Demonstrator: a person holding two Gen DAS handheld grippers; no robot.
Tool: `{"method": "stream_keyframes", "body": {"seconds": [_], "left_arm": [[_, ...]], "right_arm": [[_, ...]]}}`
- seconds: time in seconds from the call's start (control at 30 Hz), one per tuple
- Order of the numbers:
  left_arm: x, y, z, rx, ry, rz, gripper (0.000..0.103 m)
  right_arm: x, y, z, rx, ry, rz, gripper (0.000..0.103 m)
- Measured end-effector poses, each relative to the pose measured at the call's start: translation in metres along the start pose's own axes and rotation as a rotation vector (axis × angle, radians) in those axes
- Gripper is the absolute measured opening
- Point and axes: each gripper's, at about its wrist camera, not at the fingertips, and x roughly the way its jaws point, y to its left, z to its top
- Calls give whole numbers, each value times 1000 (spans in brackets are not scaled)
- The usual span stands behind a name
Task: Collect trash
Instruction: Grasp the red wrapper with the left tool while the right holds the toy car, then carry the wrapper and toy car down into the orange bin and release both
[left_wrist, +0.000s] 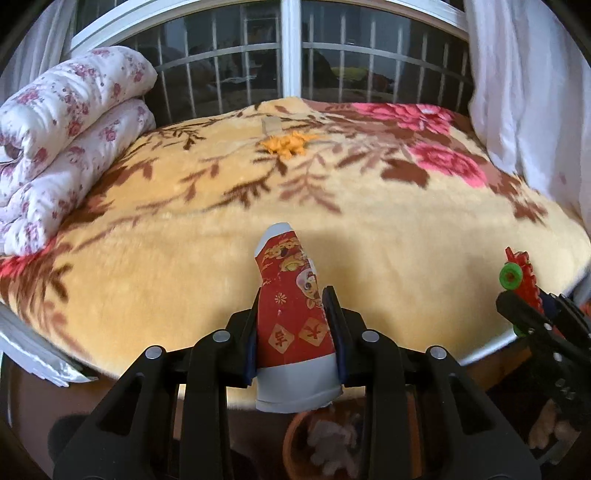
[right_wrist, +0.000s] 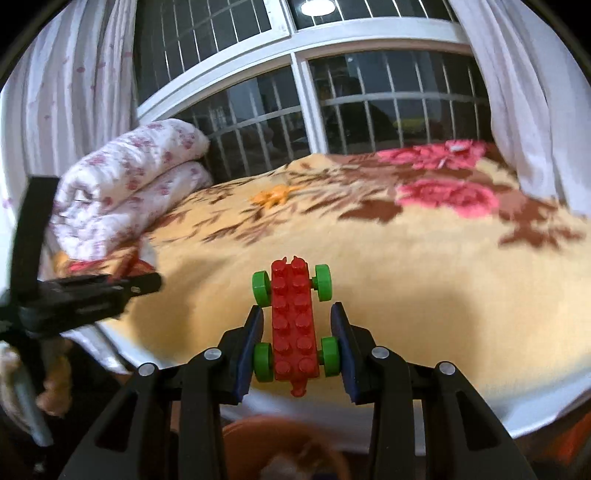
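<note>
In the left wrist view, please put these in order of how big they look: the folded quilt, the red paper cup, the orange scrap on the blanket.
Largest to smallest, as they look:
1. folded quilt
2. red paper cup, though it is close to the camera, so it looks bigger than it is
3. orange scrap, far back on the blanket, so it looks smaller

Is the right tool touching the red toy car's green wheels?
Touching. Right wrist view shows the right tool pads pressed against the rear green wheels of the red toy car.
</note>
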Motion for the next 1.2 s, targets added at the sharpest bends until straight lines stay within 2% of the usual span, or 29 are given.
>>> {"method": "stream_keyframes", "body": {"seconds": [0.13, 0.27, 0.4, 0.53, 0.7, 0.8, 0.87, 0.9, 0.93, 0.97, 1.07, 1.2], "left_arm": [[-19, -8, -35, 50, 19, -38, 29], [-20, -16, -69, 118, 74, -42, 29], [-1, -20, -104, 152, 206, -64, 29], [29, -19, -121, 140, 356, -87, 29], [71, -20, -138, 146, 522, -85, 29], [90, -19, -146, 153, 586, -67, 30], [98, -20, -149, 170, 609, -48, 36], [102, -22, -154, 188, 624, -28, 41], [107, -23, -158, 206, 642, -8, 61], [111, -25, -161, 220, 652, 10, 73], [115, -27, -166, 244, 669, 17, 73], [107, -31, -164, 257, 641, 15, 73]], "right_arm": [[-27, 16, -25, -7, 63, 64, 38], [-36, 28, -46, -77, 151, 68, 38], [-26, 36, -71, -145, 303, 58, 38], [-4, 45, -93, -215, 452, 22, 38], [32, 43, -110, -203, 592, -7, 38], [51, 38, -117, -182, 649, -14, 38], [60, 33, -122, -172, 676, -22, 40], [67, 31, -124, -163, 703, -20, 46], [73, 28, -127, -151, 723, -26, 62], [76, 25, -130, -140, 729, -40, 66], [78, 20, -131, -110, 733, -44, 65], [61, 21, -120, -114, 671, -46, 65]]}}
